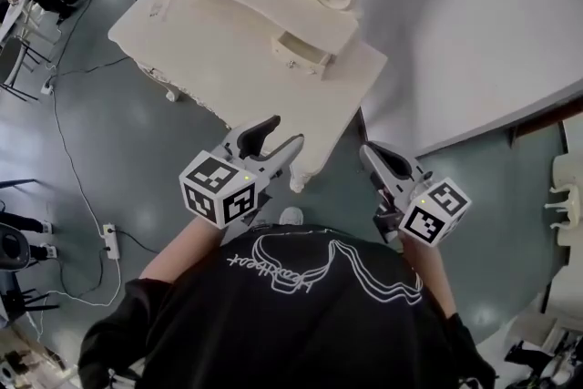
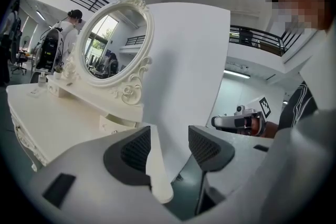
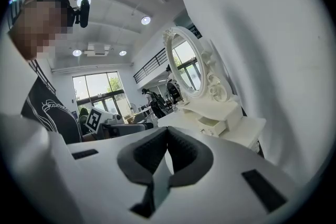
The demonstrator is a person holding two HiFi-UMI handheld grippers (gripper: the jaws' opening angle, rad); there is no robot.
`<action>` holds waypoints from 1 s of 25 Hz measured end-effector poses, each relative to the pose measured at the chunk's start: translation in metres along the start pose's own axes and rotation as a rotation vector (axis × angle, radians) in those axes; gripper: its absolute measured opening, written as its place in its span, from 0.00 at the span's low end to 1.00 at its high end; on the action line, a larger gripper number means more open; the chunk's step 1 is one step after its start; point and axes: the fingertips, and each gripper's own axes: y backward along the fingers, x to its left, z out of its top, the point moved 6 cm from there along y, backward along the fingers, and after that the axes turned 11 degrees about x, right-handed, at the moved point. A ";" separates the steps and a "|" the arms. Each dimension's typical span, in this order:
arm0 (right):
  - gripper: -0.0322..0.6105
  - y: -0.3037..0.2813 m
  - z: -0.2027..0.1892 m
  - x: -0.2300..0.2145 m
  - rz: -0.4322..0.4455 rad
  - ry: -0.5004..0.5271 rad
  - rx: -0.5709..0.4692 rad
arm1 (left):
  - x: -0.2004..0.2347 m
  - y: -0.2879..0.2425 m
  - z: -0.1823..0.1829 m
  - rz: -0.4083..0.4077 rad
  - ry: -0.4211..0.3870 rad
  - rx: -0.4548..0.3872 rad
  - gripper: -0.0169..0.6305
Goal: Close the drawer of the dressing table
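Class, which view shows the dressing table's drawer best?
Head view: the drawer, seen from above, is plainly pulled out. The right gripper view shows it small and distant; the left gripper view, only partly.

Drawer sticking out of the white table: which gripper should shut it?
Probably the left gripper: it hovers over the cream dressing table, facing the small open drawer. The right gripper is off its edge.

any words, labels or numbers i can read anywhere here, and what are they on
No text reads clearly.
Black shirt: white script print, upside down in the head view, too stylised to read.
Left marker cube and right marker cube: black-and-white square patterns only, no letters or numbers.
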 end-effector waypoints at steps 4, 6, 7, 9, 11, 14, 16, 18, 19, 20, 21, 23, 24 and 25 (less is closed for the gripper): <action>0.06 -0.011 0.002 -0.011 -0.016 -0.002 0.018 | 0.022 -0.017 -0.002 0.011 -0.004 0.021 0.36; 0.06 -0.013 0.002 -0.017 -0.025 -0.008 0.024 | 0.033 -0.027 -0.005 0.022 0.001 0.037 0.36; 0.06 -0.014 0.003 -0.020 -0.030 -0.012 0.025 | 0.038 -0.031 -0.006 0.030 0.007 0.043 0.36; 0.06 -0.017 0.005 -0.026 -0.034 -0.021 0.022 | 0.049 -0.040 -0.009 0.050 0.011 0.060 0.36; 0.06 -0.022 0.006 -0.031 -0.027 -0.027 0.024 | 0.060 -0.048 -0.012 0.079 -0.001 0.083 0.36; 0.06 -0.029 0.008 -0.041 -0.007 -0.028 0.039 | 0.073 -0.060 -0.014 0.111 0.013 0.103 0.36; 0.06 -0.034 0.011 -0.050 0.006 -0.030 0.042 | 0.080 -0.068 -0.015 0.124 0.035 0.112 0.36; 0.06 -0.041 0.015 -0.060 0.020 -0.037 0.043 | 0.089 -0.075 -0.015 0.143 0.044 0.123 0.36; 0.06 -0.045 0.017 -0.065 0.028 -0.041 0.044 | 0.093 -0.079 -0.014 0.154 0.048 0.126 0.36; 0.06 -0.049 0.019 -0.069 0.036 -0.046 0.048 | 0.098 -0.082 -0.013 0.163 0.054 0.126 0.36; 0.06 -0.053 0.021 -0.075 0.044 -0.050 0.053 | 0.103 -0.085 -0.012 0.171 0.062 0.122 0.36; 0.06 -0.062 0.025 -0.085 0.057 -0.053 0.067 | 0.111 -0.092 -0.009 0.183 0.070 0.111 0.36; 0.06 -0.066 0.027 -0.090 0.063 -0.054 0.073 | 0.116 -0.096 -0.008 0.192 0.068 0.110 0.36; 0.06 -0.070 0.029 -0.095 0.069 -0.054 0.079 | 0.120 -0.100 -0.007 0.203 0.060 0.113 0.36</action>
